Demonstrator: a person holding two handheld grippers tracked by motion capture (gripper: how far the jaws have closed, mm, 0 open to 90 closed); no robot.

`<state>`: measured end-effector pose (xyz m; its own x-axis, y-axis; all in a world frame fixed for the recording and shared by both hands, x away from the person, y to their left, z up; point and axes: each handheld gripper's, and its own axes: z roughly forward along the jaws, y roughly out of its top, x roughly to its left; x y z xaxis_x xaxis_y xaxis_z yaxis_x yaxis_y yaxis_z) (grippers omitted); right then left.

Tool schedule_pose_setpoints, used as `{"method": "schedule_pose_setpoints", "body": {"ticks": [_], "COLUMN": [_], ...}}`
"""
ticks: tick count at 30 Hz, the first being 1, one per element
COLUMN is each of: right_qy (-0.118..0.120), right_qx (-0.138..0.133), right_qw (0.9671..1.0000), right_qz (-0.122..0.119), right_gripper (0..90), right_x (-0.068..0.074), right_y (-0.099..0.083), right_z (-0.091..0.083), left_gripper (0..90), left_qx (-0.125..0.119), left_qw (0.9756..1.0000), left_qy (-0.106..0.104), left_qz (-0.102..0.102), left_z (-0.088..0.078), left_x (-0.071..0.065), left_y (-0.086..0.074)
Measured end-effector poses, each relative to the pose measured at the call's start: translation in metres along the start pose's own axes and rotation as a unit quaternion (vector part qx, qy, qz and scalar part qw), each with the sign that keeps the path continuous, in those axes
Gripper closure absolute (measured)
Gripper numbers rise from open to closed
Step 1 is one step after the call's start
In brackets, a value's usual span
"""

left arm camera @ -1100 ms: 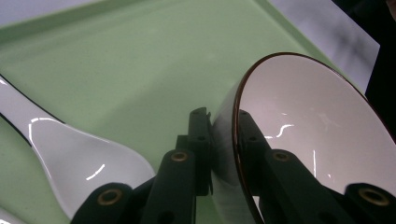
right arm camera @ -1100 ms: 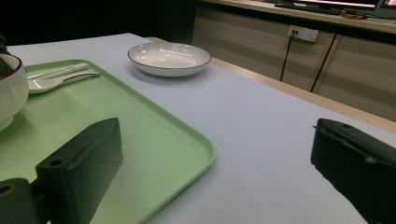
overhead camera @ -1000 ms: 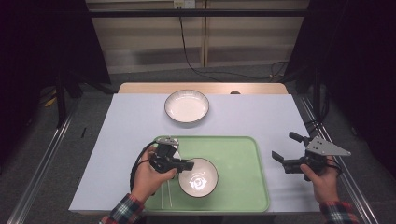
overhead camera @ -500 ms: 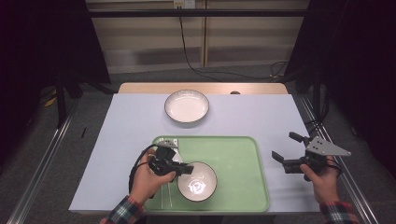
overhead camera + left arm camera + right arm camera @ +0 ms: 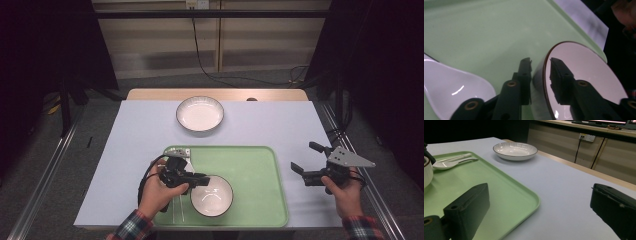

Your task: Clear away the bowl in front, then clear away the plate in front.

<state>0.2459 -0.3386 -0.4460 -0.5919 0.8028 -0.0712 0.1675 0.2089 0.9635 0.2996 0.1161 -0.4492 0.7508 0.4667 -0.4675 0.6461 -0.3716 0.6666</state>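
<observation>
We start nearest to us, where the left hand-held gripper [image 5: 200, 179] straddles the near-left rim of the bowl [image 5: 212, 196], one jaw outside the wall and one inside. In the left gripper view its jaws have just been opening: a sliver of gap shows between each pad and the bowl's [image 5: 584, 75] rim, so we judge the bowl is let go and now rests on its own on the green tray [image 5: 250, 170], toward the tray's near-left part. That spot seems chosen so the bowl sits inside the tray's raised lip, where it cannot slide off onto the counter [image 5: 125, 150]. Just beside the bowl, at the tray's left edge, lie a white spoon [image 5: 449, 85] and chopsticks [image 5: 177, 212], kept together as one place setting. Off to the right, the right hand-held gripper [image 5: 310, 162] hovers over the counter beyond the tray's right edge, its jaws spread wide and empty, apparently parked clear of the work. Farther off, well apart from the tray, a shallow plate [image 5: 200, 113] waits at the far side of the counter; we take it as the next piece to bring over.
</observation>
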Motion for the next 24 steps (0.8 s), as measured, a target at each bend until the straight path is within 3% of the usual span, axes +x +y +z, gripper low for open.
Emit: {"method": "schedule_pose_setpoints", "body": {"ticks": [5, 7, 12, 14, 16, 21, 24], "right_qy": [0.002, 0.001, 0.000, 0.000, -0.001, -0.002, -0.001], "right_qx": [0.000, 0.000, -0.001, 0.000, -0.001, -0.002, -0.001], "right_qw": [1.0000, 1.0000, 1.0000, 1.0000, 1.0000, 1.0000, 1.0000], "right_qz": [0.000, 0.000, 0.001, 0.003, 0.002, 0.000, 0.001], "right_gripper": [1.7, 1.7, 1.7, 1.7, 1.7, 1.7, 1.7], "right_x": [0.000, 0.000, 0.000, 0.000, 0.000, 0.000, 0.000], "right_y": [0.000, 0.000, 0.000, 0.000, 0.000, 0.000, 0.001], "right_z": [0.000, 0.000, 0.000, -0.001, 0.000, 0.000, -0.001], "left_gripper": [60.6, 58.7, 50.3, 42.4, 39.5, 32.5, 30.0], "left_qx": [-0.026, -0.034, -0.061, -0.073, -0.086, -0.089, -0.097], "left_qw": [0.9996, 0.9994, 0.9975, 0.9959, 0.9946, 0.9925, 0.9897], "left_qy": [-0.001, 0.008, 0.036, 0.054, 0.057, 0.083, 0.105], "left_qz": [-0.010, -0.006, -0.004, 0.003, -0.007, -0.010, -0.012], "left_z": [-0.005, -0.009, -0.016, -0.018, -0.020, -0.023, -0.024], "left_x": [0.004, 0.007, 0.015, 0.017, 0.020, 0.033, 0.042], "left_y": [0.004, 0.007, 0.014, 0.017, 0.019, 0.022, 0.023]}}
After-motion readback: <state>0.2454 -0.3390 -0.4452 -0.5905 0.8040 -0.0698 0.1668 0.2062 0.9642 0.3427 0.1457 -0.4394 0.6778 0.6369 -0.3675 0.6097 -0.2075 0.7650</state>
